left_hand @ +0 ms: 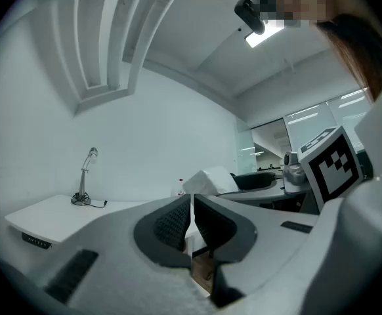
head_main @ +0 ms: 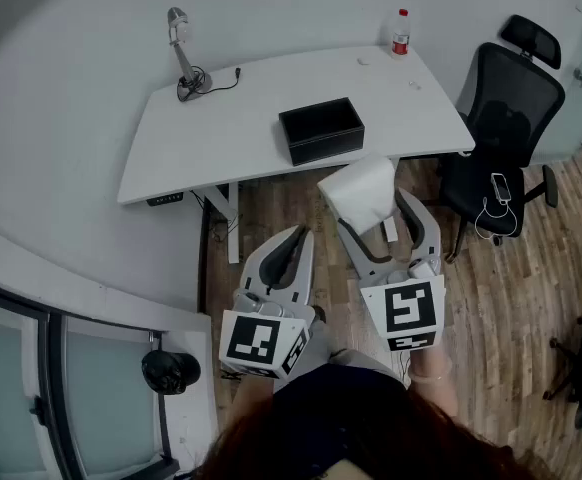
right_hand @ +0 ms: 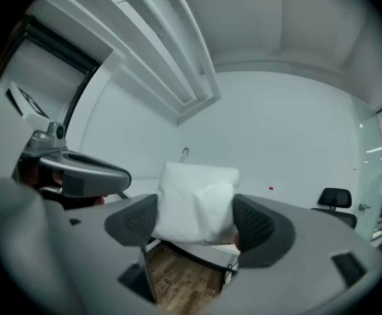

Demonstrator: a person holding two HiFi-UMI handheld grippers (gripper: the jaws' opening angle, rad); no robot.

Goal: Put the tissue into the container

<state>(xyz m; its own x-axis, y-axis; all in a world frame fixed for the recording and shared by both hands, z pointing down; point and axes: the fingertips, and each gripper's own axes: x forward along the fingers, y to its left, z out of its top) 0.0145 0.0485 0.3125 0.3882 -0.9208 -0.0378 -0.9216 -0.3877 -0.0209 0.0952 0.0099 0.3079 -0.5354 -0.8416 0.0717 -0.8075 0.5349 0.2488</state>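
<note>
Two ribbed fingers (right_hand: 256, 223) of the right gripper (right_hand: 195, 223) are spread wide and clamped on the tissue (right_hand: 197, 195), a white folded wad that is pressed on both flanks and stands up above the pads. On the left gripper (left_hand: 192, 205) the fingers (left_hand: 171, 225) are drawn together, with only a thin slit between them and nothing in it. Both grippers are held level, side by side, in front of the person.

In the head view the tissue (head_main: 359, 190) is seen over the wooden floor (head_main: 281, 208), just short of the near edge of the white surface (head_main: 221, 138). The container (head_main: 323, 146), a black open-topped box, stands on that surface near its middle, ahead and slightly to the left of the tissue, and appears empty. A desk lamp (head_main: 183, 63) and a bottle (head_main: 401, 32) stand further back, well apart from the container.

The carrying step is judged to be in hand: the tissue is gripped but not yet delivered. For the next move the right gripper would need to be brought forward and a little leftward over the open top, lowered so that the wad clears the rim, and only then released.
</note>
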